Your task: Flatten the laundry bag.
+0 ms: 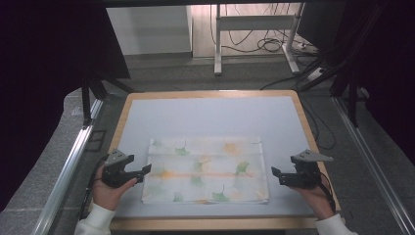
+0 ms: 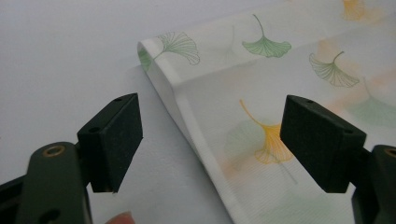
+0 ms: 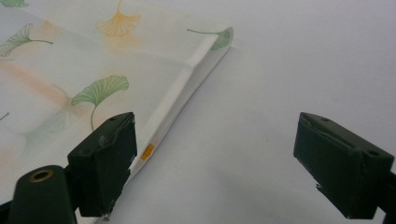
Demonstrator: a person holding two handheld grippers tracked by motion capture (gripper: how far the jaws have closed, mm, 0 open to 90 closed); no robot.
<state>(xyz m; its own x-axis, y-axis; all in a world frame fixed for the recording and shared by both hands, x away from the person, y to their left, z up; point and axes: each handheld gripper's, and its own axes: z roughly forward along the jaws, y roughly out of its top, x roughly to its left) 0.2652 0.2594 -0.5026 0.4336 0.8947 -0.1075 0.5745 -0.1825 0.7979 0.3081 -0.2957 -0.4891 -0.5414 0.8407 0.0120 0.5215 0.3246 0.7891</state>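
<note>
With both the left tongs [image 1: 147, 169] and right tongs [image 1: 275, 172] released beside the folded cloth [image 1: 205, 169], slide each low along the desk [image 1: 210, 115] to pinch only one side edge.

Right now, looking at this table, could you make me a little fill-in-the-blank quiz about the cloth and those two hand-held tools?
1. The folded cloth is printed with green and orange ____.
2. The jaws of the left gripper and of the right gripper both stand ____.
3. The cloth lies ____ the two grippers.
4. A small orange tag sits on the cloth's edge nearest the ____ gripper.

Missing words: leaves; open; between; right
</note>
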